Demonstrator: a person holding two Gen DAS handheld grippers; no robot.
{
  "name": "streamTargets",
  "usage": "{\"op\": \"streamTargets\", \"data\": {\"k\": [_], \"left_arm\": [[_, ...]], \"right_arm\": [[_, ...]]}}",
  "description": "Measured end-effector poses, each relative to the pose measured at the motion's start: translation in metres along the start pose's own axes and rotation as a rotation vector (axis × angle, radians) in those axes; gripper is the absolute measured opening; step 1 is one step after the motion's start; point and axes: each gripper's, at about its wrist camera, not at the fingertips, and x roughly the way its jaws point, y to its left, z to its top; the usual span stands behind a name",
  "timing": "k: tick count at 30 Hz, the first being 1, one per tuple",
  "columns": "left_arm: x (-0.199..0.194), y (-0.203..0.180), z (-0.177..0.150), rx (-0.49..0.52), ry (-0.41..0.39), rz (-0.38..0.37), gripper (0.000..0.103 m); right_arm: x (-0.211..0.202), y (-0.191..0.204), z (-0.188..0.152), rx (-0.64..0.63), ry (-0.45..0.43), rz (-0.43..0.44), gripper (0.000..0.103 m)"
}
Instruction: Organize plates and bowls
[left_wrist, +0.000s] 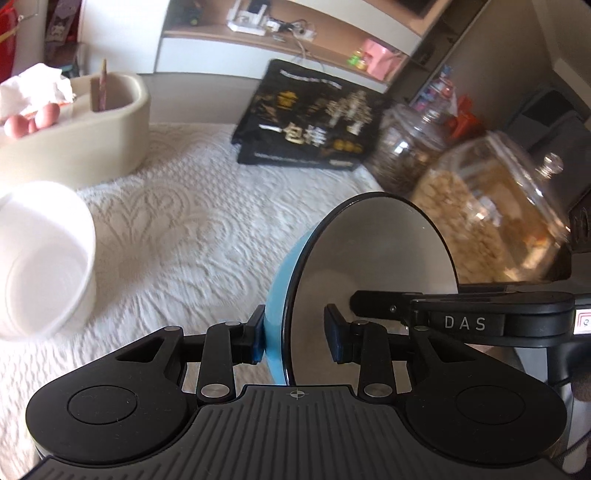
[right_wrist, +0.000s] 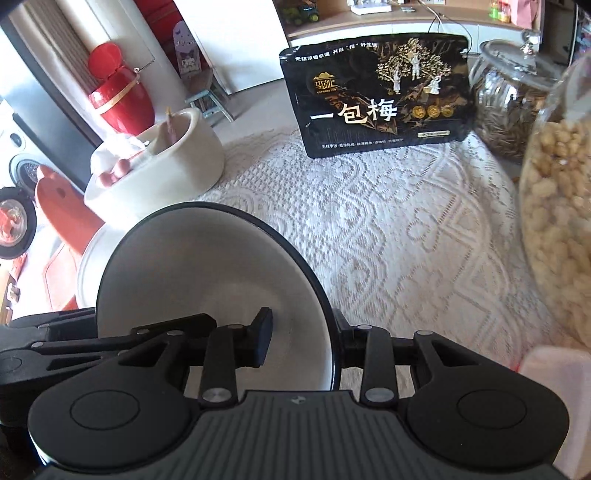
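A bowl (left_wrist: 376, 251), blue outside, white inside with a black rim, hangs tilted above the lace cloth, held from two sides. My left gripper (left_wrist: 297, 339) is shut on its near wall, one pad on the blue outside and the other inside. My right gripper (right_wrist: 303, 341) is shut on the opposite rim of the same bowl (right_wrist: 207, 266), with its left finger inside and its right finger behind the rim. A stack of white bowls (left_wrist: 44, 258) stands at the left of the left wrist view. In the right wrist view those white bowls (right_wrist: 86, 266) are mostly hidden behind the held bowl.
A beige holder (left_wrist: 92, 122) with eggs and tissue stands at the back left. A black snack bag (right_wrist: 380, 96) leans at the back. Two glass jars, one of seeds (right_wrist: 506, 110) and one of peanuts (right_wrist: 557, 229), crowd the right side. A white lace cloth (right_wrist: 388, 229) covers the table.
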Motion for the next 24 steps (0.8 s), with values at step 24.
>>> {"op": "streamTargets", "data": {"k": [24], "left_arm": [[0.004, -0.031, -0.099, 0.111, 0.085, 0.036, 0.035]], "right_arm": [[0.002, -0.023, -0.1, 0.029, 0.111, -0.036, 0.033]]}}
